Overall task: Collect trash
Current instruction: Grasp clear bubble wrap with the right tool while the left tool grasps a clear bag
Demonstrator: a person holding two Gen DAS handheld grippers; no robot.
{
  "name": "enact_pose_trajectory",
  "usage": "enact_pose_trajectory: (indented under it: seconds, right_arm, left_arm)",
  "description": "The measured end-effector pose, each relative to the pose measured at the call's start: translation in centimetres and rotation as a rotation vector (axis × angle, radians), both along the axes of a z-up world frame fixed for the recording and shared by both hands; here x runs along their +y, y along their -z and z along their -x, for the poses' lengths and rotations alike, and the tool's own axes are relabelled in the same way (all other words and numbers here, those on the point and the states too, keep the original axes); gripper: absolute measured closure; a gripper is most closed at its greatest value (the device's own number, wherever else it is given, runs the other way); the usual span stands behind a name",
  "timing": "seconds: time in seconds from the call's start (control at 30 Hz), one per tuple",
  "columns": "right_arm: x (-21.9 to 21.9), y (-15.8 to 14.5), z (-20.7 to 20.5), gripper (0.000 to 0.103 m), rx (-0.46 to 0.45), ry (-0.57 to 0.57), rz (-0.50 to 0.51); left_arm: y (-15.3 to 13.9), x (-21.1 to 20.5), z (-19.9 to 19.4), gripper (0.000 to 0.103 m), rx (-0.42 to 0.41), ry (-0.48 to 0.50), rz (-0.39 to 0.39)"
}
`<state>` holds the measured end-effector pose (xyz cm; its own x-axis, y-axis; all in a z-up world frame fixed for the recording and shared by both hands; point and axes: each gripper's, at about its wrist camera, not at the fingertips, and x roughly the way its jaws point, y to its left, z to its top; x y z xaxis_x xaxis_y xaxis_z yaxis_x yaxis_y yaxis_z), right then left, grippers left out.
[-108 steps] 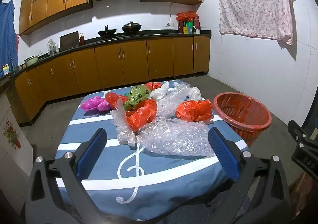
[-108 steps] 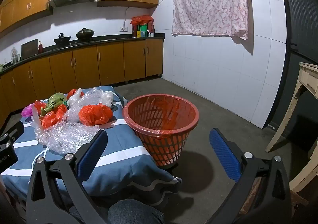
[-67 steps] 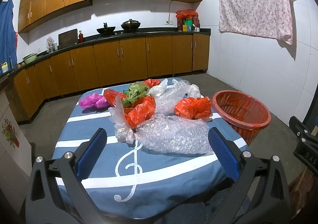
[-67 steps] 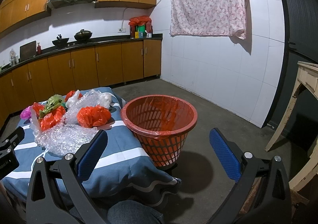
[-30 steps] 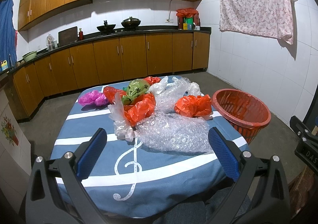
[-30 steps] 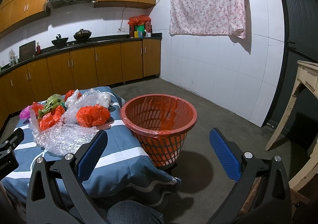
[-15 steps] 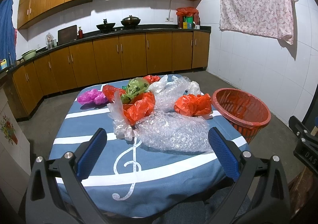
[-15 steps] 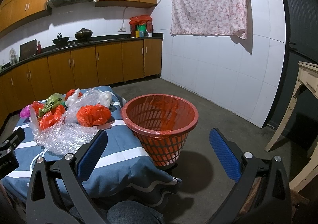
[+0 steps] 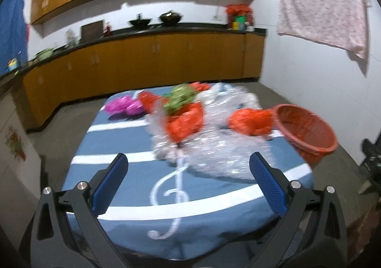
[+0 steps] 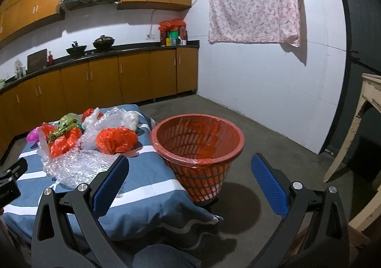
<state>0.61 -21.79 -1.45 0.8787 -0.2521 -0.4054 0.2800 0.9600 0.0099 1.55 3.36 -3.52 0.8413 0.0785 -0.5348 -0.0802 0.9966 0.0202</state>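
The left claw is moving in toward the trash pile, its view now blurred where half a second ago it was sharp; its jaws are gaping wide and holding nothing. The bubble wrap is lying just ahead of it on the blue-striped surface, with orange bags and a pink bag farther ahead. The right claw is staying put as before, also wide and empty, with the red basket directly in front of it on the floor.
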Motion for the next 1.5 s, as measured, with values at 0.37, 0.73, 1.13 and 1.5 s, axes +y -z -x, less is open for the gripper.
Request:
enact_pose_trajectory:
  seconds: [0.37, 0.73, 1.13, 1.5]
  right_arm:
    - [3.9, 2.5, -4.5, 0.002, 0.047, -0.185, -0.048]
    - [11.0, 6.6, -11.8, 0.004, 0.161, -0.385, -0.031]
    - [12.0, 11.2, -16.0, 0.036, 0.385, -0.446, -0.062]
    - [12.5, 9.2, -13.8, 0.089, 0.311, -0.531, -0.089]
  left_arm:
    - [2.1, 8.5, -0.4, 0.004, 0.062, -0.242, 0.035]
    - [2.4, 11.2, -2.4, 0.004, 0.046, -0.254, 0.071]
    - [3.4, 11.3, -5.4, 0.007, 0.057, -0.194, 0.1]
    - [4.5, 9.2, -8.8, 0.018, 0.11, -0.116, 0.097]
